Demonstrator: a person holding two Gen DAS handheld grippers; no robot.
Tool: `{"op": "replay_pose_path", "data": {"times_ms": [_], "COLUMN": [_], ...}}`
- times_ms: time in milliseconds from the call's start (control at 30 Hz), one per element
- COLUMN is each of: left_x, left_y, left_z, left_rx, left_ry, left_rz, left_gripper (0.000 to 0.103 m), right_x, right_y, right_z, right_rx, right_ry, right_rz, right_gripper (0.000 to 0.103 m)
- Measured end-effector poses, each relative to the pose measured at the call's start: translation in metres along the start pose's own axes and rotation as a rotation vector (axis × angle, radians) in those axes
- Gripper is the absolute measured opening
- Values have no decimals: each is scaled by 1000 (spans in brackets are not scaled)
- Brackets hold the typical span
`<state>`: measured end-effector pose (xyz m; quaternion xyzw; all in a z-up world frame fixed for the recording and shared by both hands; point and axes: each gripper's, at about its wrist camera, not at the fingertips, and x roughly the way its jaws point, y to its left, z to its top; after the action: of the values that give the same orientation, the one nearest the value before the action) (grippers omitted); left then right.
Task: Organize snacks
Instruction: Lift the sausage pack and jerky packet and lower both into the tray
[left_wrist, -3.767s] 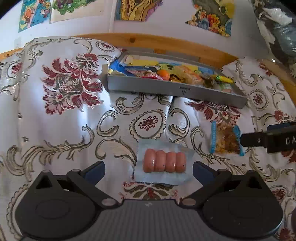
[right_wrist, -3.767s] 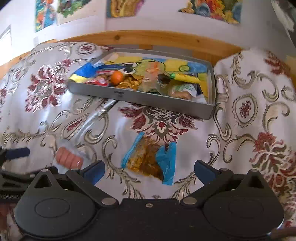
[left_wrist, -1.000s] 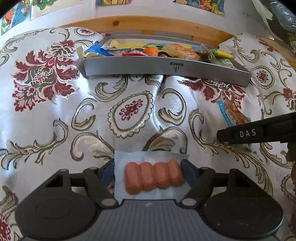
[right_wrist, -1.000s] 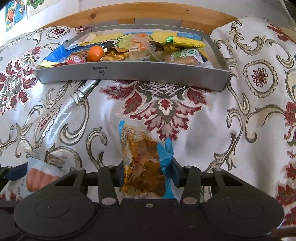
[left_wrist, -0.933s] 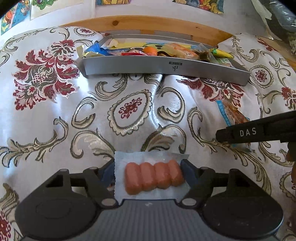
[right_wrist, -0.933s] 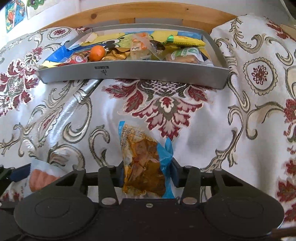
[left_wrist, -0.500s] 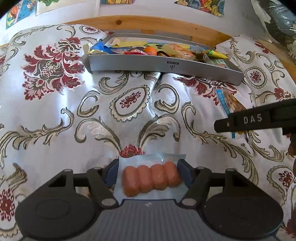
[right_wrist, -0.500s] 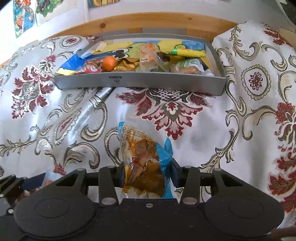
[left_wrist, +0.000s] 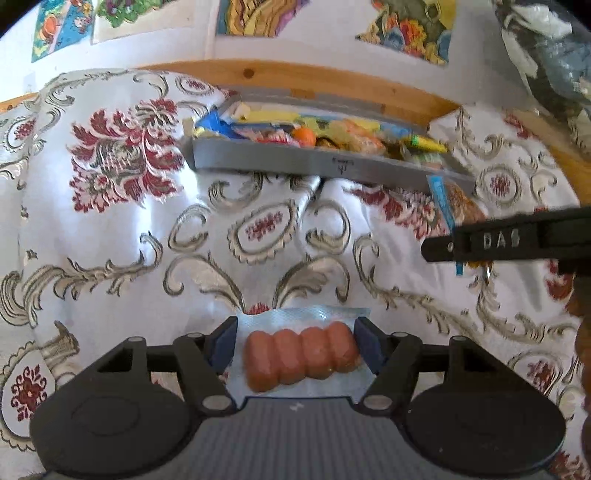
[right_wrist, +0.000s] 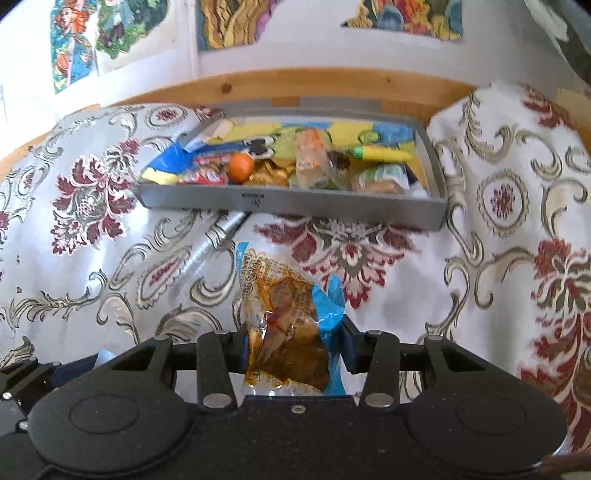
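Note:
My left gripper (left_wrist: 297, 345) is shut on a clear pack of small sausages (left_wrist: 301, 356), held above the patterned cloth. My right gripper (right_wrist: 293, 341) is shut on a clear and blue snack bag (right_wrist: 284, 314) with brown pieces inside, also lifted off the cloth. In the left wrist view that bag (left_wrist: 456, 205) and the right gripper's black side bar show at the right. A grey tray (right_wrist: 295, 201) with several snack packs and a small orange (right_wrist: 240, 167) lies ahead of both grippers; in the left wrist view the tray (left_wrist: 314, 162) sits far centre.
A floral white, red and gold cloth (left_wrist: 147, 240) covers the surface. A wooden rail (right_wrist: 332, 85) and a wall with colourful pictures stand behind the tray. A silvery tube (right_wrist: 218, 236) lies on the cloth in front of the tray.
Both grippers closed on their packs and have now risen off the cloth; the tray looks farther and lower in both views, and more wall shows.

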<state>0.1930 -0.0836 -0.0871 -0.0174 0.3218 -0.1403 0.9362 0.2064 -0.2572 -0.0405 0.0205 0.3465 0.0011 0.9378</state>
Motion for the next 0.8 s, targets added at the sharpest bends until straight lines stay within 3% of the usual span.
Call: {"op": "replay_pose_path", "data": {"times_ms": [233, 433, 567, 800], "left_x": [-6, 5, 27, 82], "left_y": [8, 21, 26, 33], "left_z": [33, 90, 133, 187], "left_rx": [-35, -87, -63, -47], "left_ry": [-94, -166, -207, -205], "left_rz": [9, 40, 73, 120], "left_gripper": [71, 71, 71, 71], "right_x": [-3, 12, 33, 81], "right_y": [1, -1, 2, 12], "right_z": [15, 43, 70, 105], "right_rx": [-5, -42, -93, -106], "right_ry": [-99, -239, -342, -372], "right_rz": [21, 44, 53, 88], "right_gripper": [45, 45, 45, 46]}}
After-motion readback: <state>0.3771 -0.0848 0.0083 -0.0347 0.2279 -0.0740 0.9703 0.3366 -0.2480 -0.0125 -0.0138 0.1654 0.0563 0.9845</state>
